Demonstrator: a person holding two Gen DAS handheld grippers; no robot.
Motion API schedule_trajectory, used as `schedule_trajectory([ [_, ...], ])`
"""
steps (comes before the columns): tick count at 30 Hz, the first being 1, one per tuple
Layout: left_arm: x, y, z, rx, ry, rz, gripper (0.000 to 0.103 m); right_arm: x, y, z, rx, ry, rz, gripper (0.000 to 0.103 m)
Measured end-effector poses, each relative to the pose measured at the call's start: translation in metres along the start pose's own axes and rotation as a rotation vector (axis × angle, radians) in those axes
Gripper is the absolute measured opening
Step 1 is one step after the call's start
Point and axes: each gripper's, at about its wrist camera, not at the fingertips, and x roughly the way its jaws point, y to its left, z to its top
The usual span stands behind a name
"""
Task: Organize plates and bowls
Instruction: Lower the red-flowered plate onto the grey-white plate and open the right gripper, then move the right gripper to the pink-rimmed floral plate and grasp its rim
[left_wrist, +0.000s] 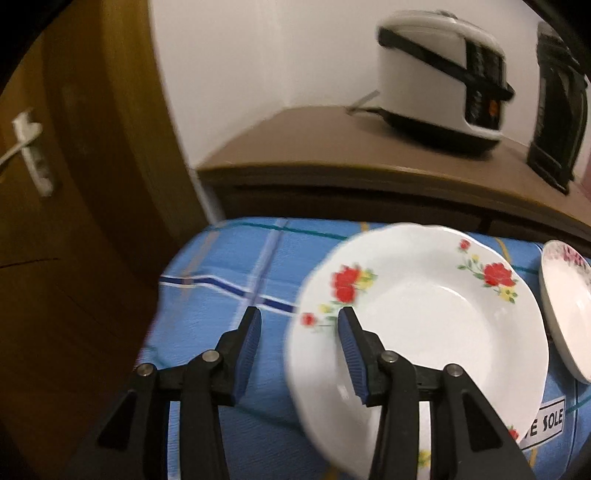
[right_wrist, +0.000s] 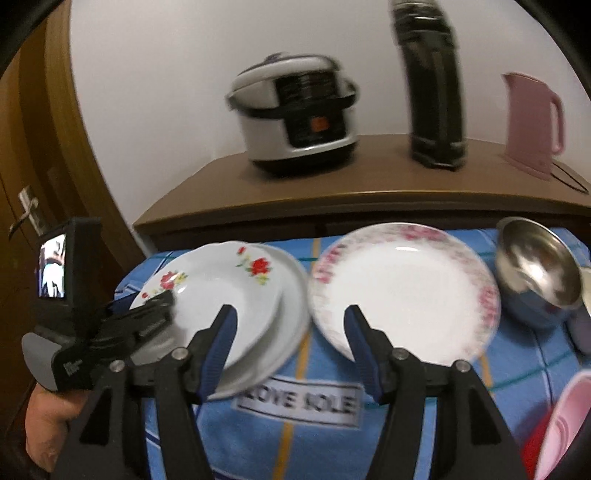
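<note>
The left claw (left_wrist: 299, 312) stands open, straddling the near-left rim of the red-flowered plate (left_wrist: 424, 314): its right finger hangs over the plate's white face, its left finger sits off the plate over the blue checked cloth on the table (left_wrist: 221, 266), and the rim passes through the gap. A strip of cloth shows between the left finger and the rim, so nothing looks pinched, though blur makes the contact hard to judge

From the right wrist view that flowered plate lies on top of a plain white plate (right_wrist: 291, 295), shoved a little to the left so the lower one peeks out on the right and at the front. The right claw (right_wrist: 291, 310) is open too and holds nothing; below its gap lies bare cloth. The two-plate pile is ahead and to its left, and the pink-rimmed plate (right_wrist: 402, 291) ahead and to its right, just beside the pile. A steel bowl (right_wrist: 535, 266) lies further right, tipped on its side and well away from the left claw

Everything turns on that rim. The left claw is the nearer one to the pile, and for a grip its fingers would need to end up above and below the edge rather than side by side over it. The right claw looks better placed for the pink-rimmed plate, whose near edge lies just under its right finger
</note>
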Motion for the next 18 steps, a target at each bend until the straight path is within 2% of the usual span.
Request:
schedule_trajectory([
  [3, -0.022, 0.003, 0.000, 0.013, -0.034, -0.007, 0.051, -0.017, -0.022, -0.006, 0.043, -0.024, -0.041, 0.061],
  [5, -0.039, -0.002, 0.001, 0.016, -0.059, -0.042, 0.052, -0.026, -0.038, -0.010, 0.069, -0.041, -0.073, 0.061],
  [8, -0.059, -0.020, 0.006, 0.019, -0.078, -0.145, 0.052, -0.037, -0.064, -0.017, 0.118, -0.054, -0.133, 0.062],
  [11, -0.067, -0.045, 0.012, 0.046, -0.076, -0.225, 0.052, -0.039, -0.085, -0.019, 0.190, -0.032, -0.142, 0.063],
  [15, -0.069, -0.083, 0.018, 0.130, -0.088, -0.239, 0.052, -0.042, -0.098, -0.015, 0.244, -0.042, -0.134, 0.055],
  [18, -0.066, -0.106, 0.024, 0.173, -0.074, -0.256, 0.052, -0.041, -0.102, -0.015, 0.258, -0.033, -0.138, 0.055],
])
